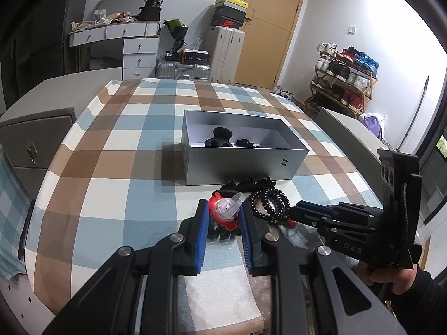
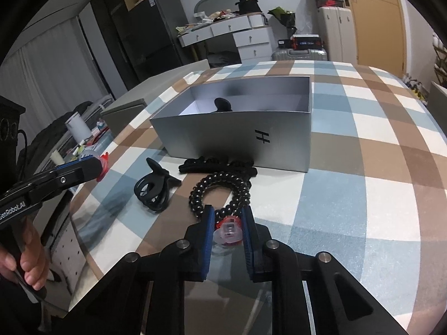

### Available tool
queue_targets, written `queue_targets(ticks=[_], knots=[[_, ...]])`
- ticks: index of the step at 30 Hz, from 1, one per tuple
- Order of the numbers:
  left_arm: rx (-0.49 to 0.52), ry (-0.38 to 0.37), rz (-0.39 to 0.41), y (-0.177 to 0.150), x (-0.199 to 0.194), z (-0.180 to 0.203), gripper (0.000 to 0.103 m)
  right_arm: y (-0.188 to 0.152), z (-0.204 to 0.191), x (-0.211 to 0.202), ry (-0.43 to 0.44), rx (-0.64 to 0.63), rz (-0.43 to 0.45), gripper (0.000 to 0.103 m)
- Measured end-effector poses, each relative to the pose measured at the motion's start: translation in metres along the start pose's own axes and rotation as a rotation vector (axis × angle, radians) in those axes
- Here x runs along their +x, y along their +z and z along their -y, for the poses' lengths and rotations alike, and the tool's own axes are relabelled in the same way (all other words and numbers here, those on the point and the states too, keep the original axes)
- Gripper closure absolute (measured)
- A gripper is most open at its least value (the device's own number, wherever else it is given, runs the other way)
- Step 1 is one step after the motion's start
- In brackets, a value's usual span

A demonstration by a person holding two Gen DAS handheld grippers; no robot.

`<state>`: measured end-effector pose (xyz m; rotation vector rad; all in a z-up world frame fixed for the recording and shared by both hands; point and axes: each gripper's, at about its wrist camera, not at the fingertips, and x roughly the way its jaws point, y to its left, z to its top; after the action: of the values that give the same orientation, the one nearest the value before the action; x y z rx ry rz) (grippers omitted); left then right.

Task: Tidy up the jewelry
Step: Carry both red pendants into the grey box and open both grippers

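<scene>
While my left jaws [image 1: 223,215] clamp one red-and-clear plastic clip [image 1: 225,209], right jaws [image 2: 228,224] pinch a second red-and-clear clip [image 2: 229,230] near the surface's near edge; its coiled black bead bracelet [image 2: 220,189] touches—lifting may drag it.

Pretty clearly someone's bedroom or a spare room at home. There's a white dressing table [image 1: 123,32] with drawers and clutter on top at the far wall, hard-shell suitcases [image 1: 227,53] with shoe boxes [image 1: 230,11] stacked on them beside a wooden door [image 1: 275,28], and a wooden shoe rack [image 1: 342,81] packed with sneakers on the right. A checkered cloth [image 1: 111,139] covers the near surface.
</scene>
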<state>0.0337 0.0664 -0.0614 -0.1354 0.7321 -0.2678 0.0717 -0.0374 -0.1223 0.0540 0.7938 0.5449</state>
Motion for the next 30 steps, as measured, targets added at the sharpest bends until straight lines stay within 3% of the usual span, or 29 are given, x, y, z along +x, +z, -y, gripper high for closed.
queue_targets(ticks=[15, 30], knots=[[0.022, 0.018, 0.004, 0.008, 0.001, 0.005, 0.087, 0.006, 0.006, -0.026, 0.020, 0.022, 0.082, 0.085], [0.057, -0.009, 0.022, 0.045, 0.020, 0.012, 0.087, 0.049, 0.010, -0.050, 0.079, 0.016, 0.194, 0.085]])
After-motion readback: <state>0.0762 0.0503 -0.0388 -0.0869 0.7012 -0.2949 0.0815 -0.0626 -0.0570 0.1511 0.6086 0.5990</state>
